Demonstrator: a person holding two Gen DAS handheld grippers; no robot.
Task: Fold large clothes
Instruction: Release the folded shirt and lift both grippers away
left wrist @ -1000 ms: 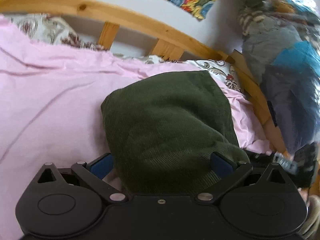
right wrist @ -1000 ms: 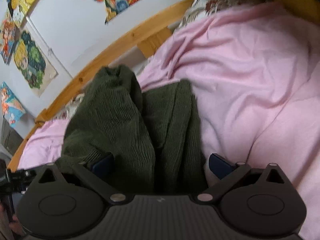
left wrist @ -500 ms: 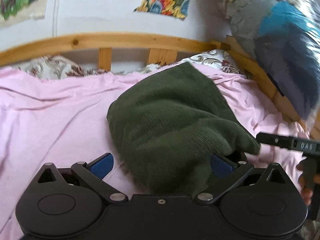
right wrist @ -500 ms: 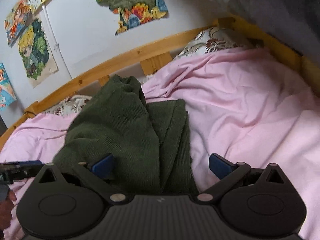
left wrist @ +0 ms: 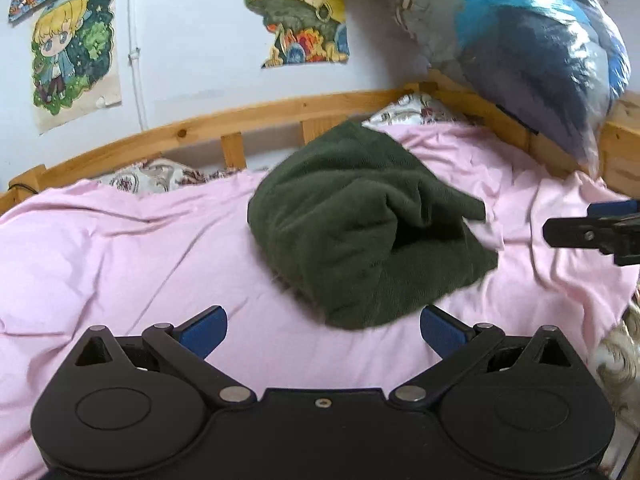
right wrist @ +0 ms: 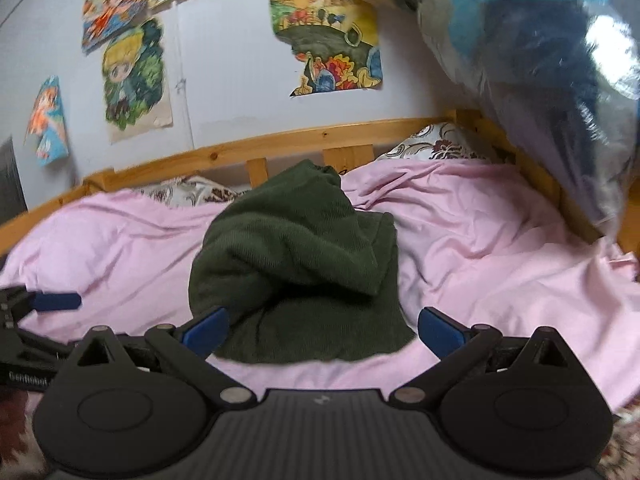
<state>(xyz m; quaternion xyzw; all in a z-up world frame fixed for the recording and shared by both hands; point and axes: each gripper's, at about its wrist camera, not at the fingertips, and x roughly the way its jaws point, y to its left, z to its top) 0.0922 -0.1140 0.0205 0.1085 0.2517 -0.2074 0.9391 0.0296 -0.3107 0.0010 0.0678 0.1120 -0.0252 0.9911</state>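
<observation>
A dark green corduroy garment (left wrist: 360, 232) lies bunched and roughly folded on the pink sheet (left wrist: 120, 248), with one flap draped loosely over the top. My left gripper (left wrist: 323, 330) is open just short of its near edge, nothing between the fingers. In the right wrist view the same garment (right wrist: 296, 272) sits straight ahead, and my right gripper (right wrist: 322, 330) is open with the cloth's near edge between its blue fingertips but not pinched. The right gripper's fingers (left wrist: 592, 232) show at the left wrist view's right edge.
A wooden bed rail (left wrist: 240, 120) runs along the back and right side. A clear plastic bag of blue and grey clothes (left wrist: 520, 40) rests on the right rail. Patterned pillows (left wrist: 160, 172) lie against the headboard. Posters (right wrist: 132, 76) hang on the wall.
Both grippers have pulled back and up from the green garment, which now lies farther ahead on the sheet. The cloth no longer fills the gap between either gripper's fingers.
</observation>
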